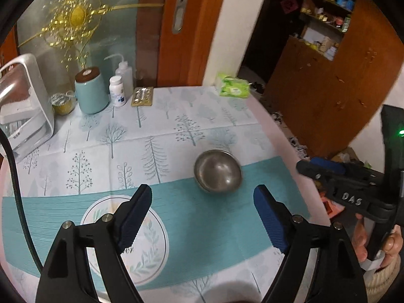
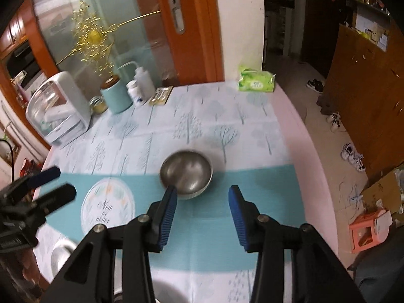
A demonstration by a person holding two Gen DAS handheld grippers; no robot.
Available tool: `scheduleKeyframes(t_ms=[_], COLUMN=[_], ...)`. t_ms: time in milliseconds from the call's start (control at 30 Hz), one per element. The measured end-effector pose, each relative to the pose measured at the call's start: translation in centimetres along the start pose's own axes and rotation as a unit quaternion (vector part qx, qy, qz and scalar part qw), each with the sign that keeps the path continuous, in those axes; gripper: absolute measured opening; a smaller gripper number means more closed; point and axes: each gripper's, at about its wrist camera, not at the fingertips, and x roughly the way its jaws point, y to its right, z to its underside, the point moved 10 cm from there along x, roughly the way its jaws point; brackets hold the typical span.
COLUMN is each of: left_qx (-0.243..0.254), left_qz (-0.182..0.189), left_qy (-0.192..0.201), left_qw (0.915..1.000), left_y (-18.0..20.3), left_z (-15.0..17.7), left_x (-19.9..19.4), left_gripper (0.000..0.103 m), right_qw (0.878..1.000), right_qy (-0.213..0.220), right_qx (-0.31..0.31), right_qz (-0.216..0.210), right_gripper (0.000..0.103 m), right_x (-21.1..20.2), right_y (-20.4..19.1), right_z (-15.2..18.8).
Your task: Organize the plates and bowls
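Note:
A steel bowl [image 1: 217, 171] stands upright on the teal band of the tablecloth; it also shows in the right wrist view [image 2: 186, 171]. My left gripper [image 1: 202, 203] is open and empty, just short of the bowl and a little left of it. My right gripper [image 2: 202, 199] is open and empty, its left fingertip [image 2: 171, 194] overlapping the bowl's near rim. The right gripper [image 1: 320, 168] shows at the right edge of the left wrist view. A second steel dish [image 2: 60, 255] lies at the near left, partly hidden. A round printed plate or mat [image 2: 107, 205] lies left of the bowl.
At the table's back stand a white appliance [image 1: 22, 106], a teal canister [image 1: 91, 91], a pill bottle [image 1: 117, 91], a squeeze bottle [image 1: 125, 75] and a tissue pack [image 1: 233, 85]. The table's right edge drops to a floor with shoes [image 2: 353, 155] and a pink stool [image 2: 366, 232].

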Motion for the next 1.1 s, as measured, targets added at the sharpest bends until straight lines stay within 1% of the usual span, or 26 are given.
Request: scheduleKeyframes(t_ms=[67,133,200,300,400,467,533,600,633,667,700,733,767,800,833,867,900,1000,1100], left_qx=[-0.009,-0.021,-0.046,-0.084,-0.107,-0.114,-0.118,-0.12,-0.121,-0.121,-0.12,-0.118,-0.115,-0.113,-0.11,-0.105,-0.098,-0.073,-0.067], left_qz=[-0.017,-0.027,-0.023,-0.019,-0.018,-0.018,-0.014,-0.009,-0.005,-0.003,-0.003,-0.003,-0.001,0.006,0.015,0.02,0.015,0.001,0.004], left_qy=[-0.01,-0.027,-0.053,-0.07,-0.093,-0.108,-0.122,-0.135,-0.137,-0.139,-0.141,-0.142,-0.143,-0.144,-0.144,-0.144,-0.144,-0.137,-0.134], left_qw=[0.9998,0.9991,0.9973,0.9938,0.9898,0.9874,0.9853,0.9834,0.9831,0.9828,0.9827,0.9828,0.983,0.9831,0.9834,0.9838,0.9846,0.9879,0.9887], left_y=[-0.9,-1.8,-2.6,-3.6,-4.0,-3.9,-3.7,-3.4,-3.2,-3.1,-2.9,-2.8,-2.6,-2.4,-2.1,-1.8,-1.7,-1.3,-1.0], left_z=[-0.5,-0.8,-1.1,-1.0,-0.1,0.9,1.8,2.6,2.9,3.2,3.5,3.6,3.8,3.9,4.0,4.1,4.1,4.1,3.9], left_x=[2.1,4.7,7.6,11.0,14.8,16.9,18.6,20.1,20.6,20.9,21.3,21.4,21.6,21.6,21.6,21.4,21.1,19.7,17.3], left_gripper=[0.08,0.069,0.066,0.063,0.063,0.061,0.052,0.047,0.044,0.043,0.041,0.034,0.03,0.02,0.012,0.009,0.007,0.006,0.005], right_qw=[1.0,0.998,0.995,0.993,0.989,0.987,0.985,0.984,0.984,0.983,0.983,0.982,0.982,0.981,0.98,0.98,0.979,0.979,0.979], right_qy=[-0.018,-0.042,-0.063,-0.078,-0.102,-0.113,-0.122,-0.13,-0.132,-0.134,-0.135,-0.139,-0.143,-0.149,-0.154,-0.154,-0.153,-0.149,-0.14], right_qx=[0.022,0.046,0.065,0.08,0.101,0.106,0.111,0.113,0.113,0.113,0.114,0.115,0.115,0.114,0.114,0.114,0.115,0.116,0.12], right_qz=[-0.009,-0.023,-0.042,-0.045,-0.046,-0.047,-0.047,-0.044,-0.044,-0.045,-0.047,-0.052,-0.055,-0.056,-0.059,-0.063,-0.065,-0.07,-0.087], right_gripper=[0.043,0.043,0.043,0.043,0.043,0.043,0.043,0.043,0.043,0.043,0.041,0.037,0.027,0.014,0.01,0.01,0.01,0.01,0.01], right_x=[2.4,4.7,7.1,9.7,12.6,13.9,15.1,16.1,16.5,16.6,16.8,17.1,17.3,17.6,17.7,17.7,17.5,16.7,14.7], right_y=[0.7,1.2,1.5,1.8,2.0,2.1,2.1,1.9,1.8,1.9,1.8,1.6,1.4,1.3,1.2,1.1,1.0,0.8,0.5], right_z=[-0.5,-0.5,-0.3,0.1,1.0,1.4,1.8,2.2,2.3,2.5,2.7,2.9,3.1,3.5,3.8,3.9,4.1,4.5,4.4])
